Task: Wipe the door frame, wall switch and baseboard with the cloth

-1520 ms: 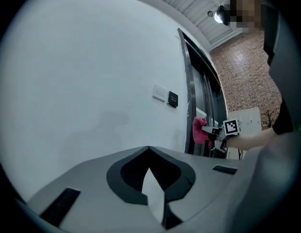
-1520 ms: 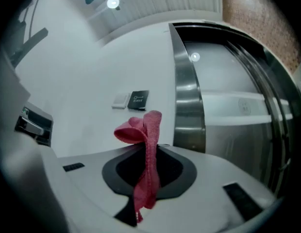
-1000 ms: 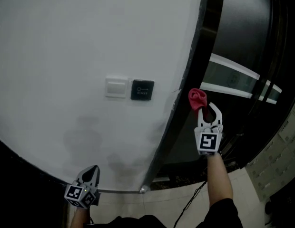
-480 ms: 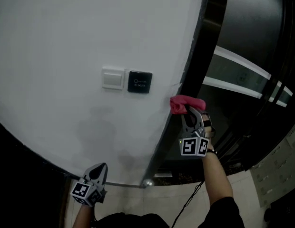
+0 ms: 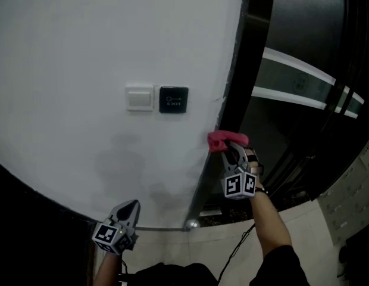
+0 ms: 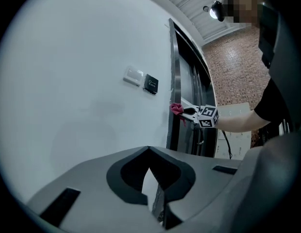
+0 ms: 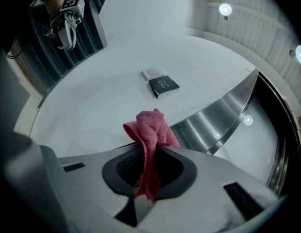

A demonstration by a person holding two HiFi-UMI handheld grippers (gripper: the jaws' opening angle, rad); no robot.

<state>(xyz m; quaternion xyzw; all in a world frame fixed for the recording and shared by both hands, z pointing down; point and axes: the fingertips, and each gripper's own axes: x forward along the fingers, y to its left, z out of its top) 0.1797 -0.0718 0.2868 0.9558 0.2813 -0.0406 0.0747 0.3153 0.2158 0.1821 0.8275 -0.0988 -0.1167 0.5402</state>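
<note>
A pink cloth (image 5: 226, 139) is pressed against the edge of the dark metal door frame (image 5: 232, 82), below the level of the switches. My right gripper (image 5: 230, 148) is shut on it; in the right gripper view the cloth (image 7: 151, 127) bunches above the jaws (image 7: 149, 152) and a tail hangs between them. On the white wall sit a white wall switch (image 5: 140, 98) and a black switch panel (image 5: 173, 99), left of the cloth. My left gripper (image 5: 131, 207) hangs low by the dark baseboard (image 5: 47, 202), shut and empty (image 6: 157, 207).
Right of the frame is a dark glass door with white stripes (image 5: 303, 88). A cable (image 5: 241, 246) trails from my right arm over the tiled floor (image 5: 306, 237). A small metal knob (image 5: 190, 224) sits at the frame's foot. A brick wall (image 6: 233, 76) lies beyond.
My right gripper has carried the cloth left and down, from in front of the dark door onto the door frame's edge. The left gripper has hardly moved.
</note>
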